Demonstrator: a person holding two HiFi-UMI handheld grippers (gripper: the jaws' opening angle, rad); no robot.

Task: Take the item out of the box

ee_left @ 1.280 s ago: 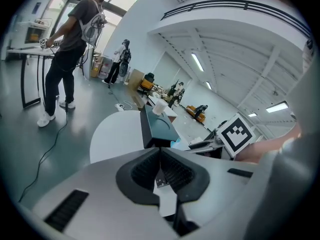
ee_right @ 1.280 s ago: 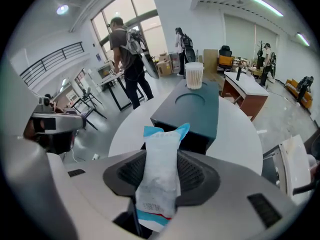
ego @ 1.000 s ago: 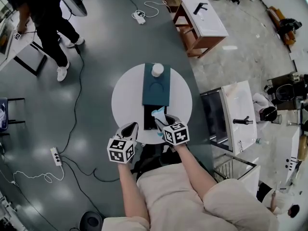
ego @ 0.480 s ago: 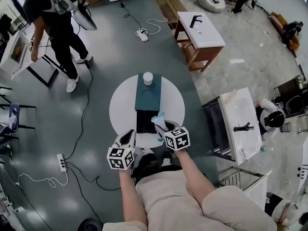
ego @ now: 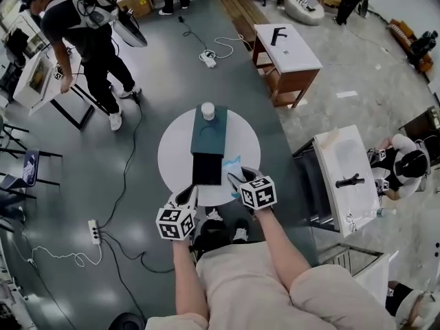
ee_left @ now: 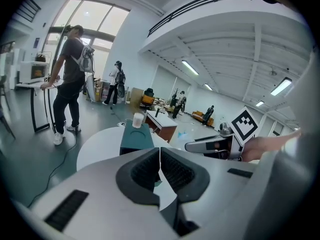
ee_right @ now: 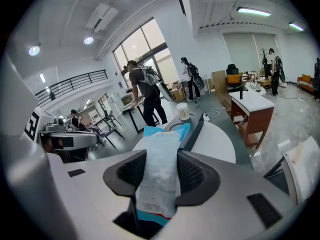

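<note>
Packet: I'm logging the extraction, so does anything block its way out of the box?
Nothing visible does. The right gripper is shut on the packet, held beside the open end of the box, above the table.

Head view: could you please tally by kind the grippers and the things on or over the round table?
Teal box: 1
White cup: 1
Light blue packet: 1
Grippers: 2 (left gripper, right gripper)
Total: 5

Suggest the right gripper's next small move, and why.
Probably lower the right gripper toward the bare table beside the box and release there. Its jaws are clamped on the packet, which looks clear of the box's open end.
</note>
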